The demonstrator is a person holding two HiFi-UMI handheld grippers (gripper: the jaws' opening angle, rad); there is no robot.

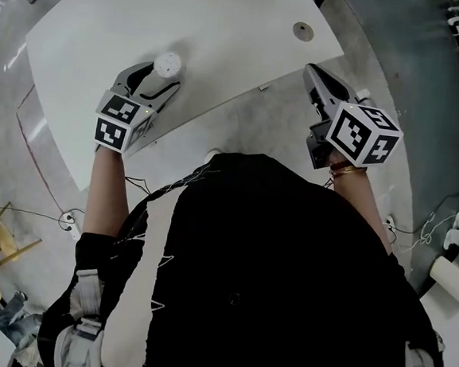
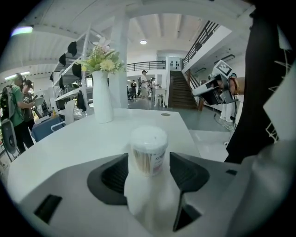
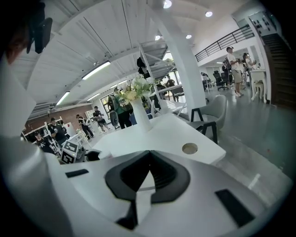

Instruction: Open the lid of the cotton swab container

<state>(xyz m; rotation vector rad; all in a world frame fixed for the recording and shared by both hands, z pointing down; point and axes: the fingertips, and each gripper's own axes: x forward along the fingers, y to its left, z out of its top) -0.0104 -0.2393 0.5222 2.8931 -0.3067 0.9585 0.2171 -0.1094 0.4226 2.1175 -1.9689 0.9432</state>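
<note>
- The cotton swab container (image 1: 167, 65) stands upright on the white tabletop (image 1: 227, 27), close to the edge nearest the person and towards its left part.
- Its round white lid (image 2: 148, 137) is on; through the clear wall below, a packed bundle of swab sticks and a label show.
- The left gripper (image 1: 163, 80) reaches over that near edge with its jaws spread wide, one dark pad (image 2: 117, 175) on each side of the container. The container sits between the pads with a thin gap on either side, so it is not clamped.
- The right gripper (image 1: 313, 72) hangs off the tabletop's right end, over the grey floor (image 1: 385, 48). Its jaws are pressed together with nothing between them.
- A round cable hole (image 1: 303, 31) lies in the tabletop near its right corner, well apart from the container.
- In the left gripper view a tall white vase (image 2: 101, 99) of flowers stands farther back on the tabletop.
</note>
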